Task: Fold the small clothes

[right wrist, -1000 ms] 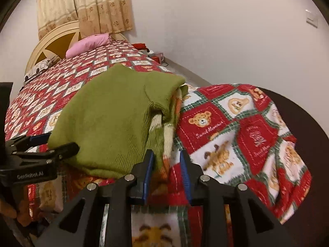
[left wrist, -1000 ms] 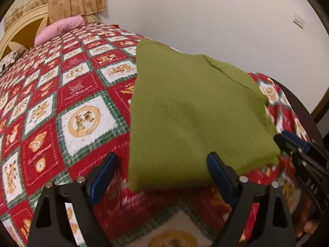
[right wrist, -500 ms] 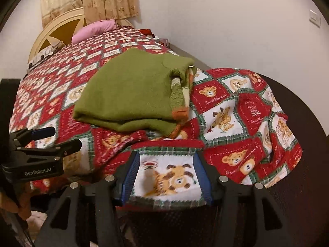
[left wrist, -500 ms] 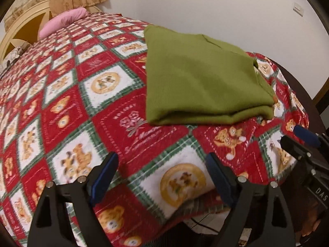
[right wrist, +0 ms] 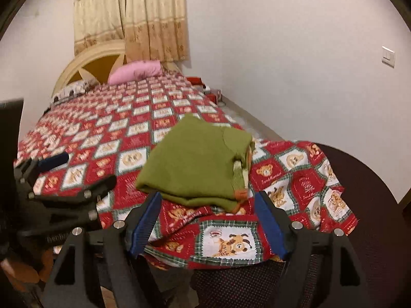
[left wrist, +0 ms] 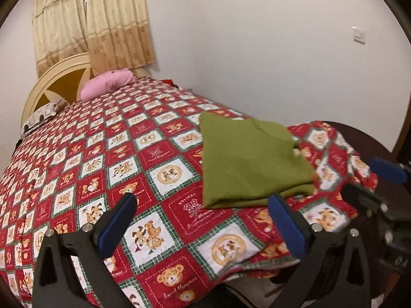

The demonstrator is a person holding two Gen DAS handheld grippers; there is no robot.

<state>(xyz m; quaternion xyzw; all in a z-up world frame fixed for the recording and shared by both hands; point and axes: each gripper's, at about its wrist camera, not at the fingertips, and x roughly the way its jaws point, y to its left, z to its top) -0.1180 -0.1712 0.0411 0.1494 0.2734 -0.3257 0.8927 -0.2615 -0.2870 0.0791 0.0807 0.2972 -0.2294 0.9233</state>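
A green knitted garment (left wrist: 246, 159) lies folded in a neat rectangle near the foot corner of the bed; it also shows in the right wrist view (right wrist: 197, 164), with striped cuffs and an orange edge at its right side. My left gripper (left wrist: 203, 213) is open and empty, held back above the bed's near edge. My right gripper (right wrist: 208, 210) is open and empty, just short of the garment's near fold. Each gripper appears in the other's view, the right one (left wrist: 380, 187) and the left one (right wrist: 66, 179).
The bed carries a red, green and white teddy-bear quilt (left wrist: 102, 159). A pink pillow (left wrist: 108, 84) and a cream headboard (left wrist: 61, 77) are at the far end, with curtains (left wrist: 92, 20) behind. A white wall runs along the right. A dark round chair back (right wrist: 372, 205) lies under the quilt's corner.
My right gripper opened and let go of the garment's edge. Both grippers pulled back and up from the folded garment, which stays on the bed.
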